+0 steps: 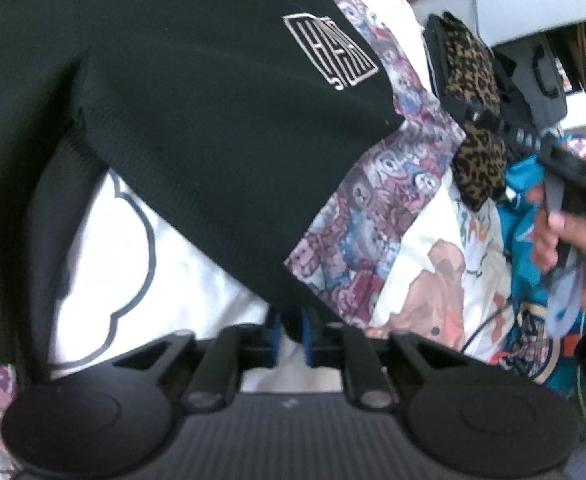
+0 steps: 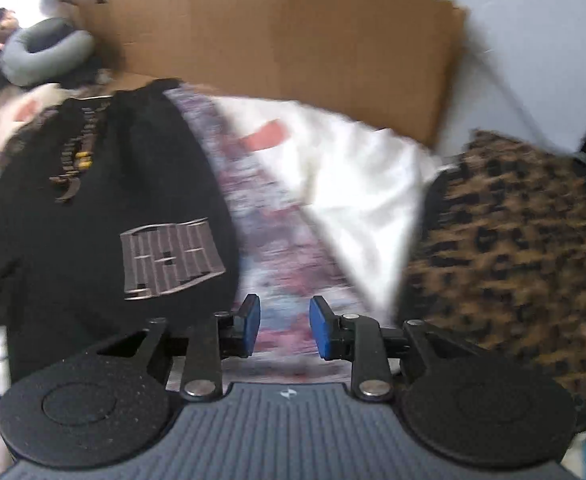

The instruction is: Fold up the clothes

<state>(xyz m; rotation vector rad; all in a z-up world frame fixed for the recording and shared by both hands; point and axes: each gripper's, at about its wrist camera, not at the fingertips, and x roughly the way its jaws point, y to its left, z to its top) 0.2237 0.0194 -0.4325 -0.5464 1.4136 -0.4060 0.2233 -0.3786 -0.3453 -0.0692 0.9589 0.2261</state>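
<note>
Between the left gripper's barely parted fingers sits the black sweater's near hem, cloth stretching far-left; right gripper, fingers apart and empty, hangs just right of it.

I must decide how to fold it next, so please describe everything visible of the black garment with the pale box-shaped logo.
The black garment looks like a ribbed knit top with a pale outlined logo in a rectangular frame. It lies spread, partly flat, over a cartoon-print sheet and white cloth. Its lower corner reaches between the blue pads of the left tool; whether they press it is unclear. From the right wrist view, gold printing runs near its top. The right tool stands open beside it, not touching.
</note>
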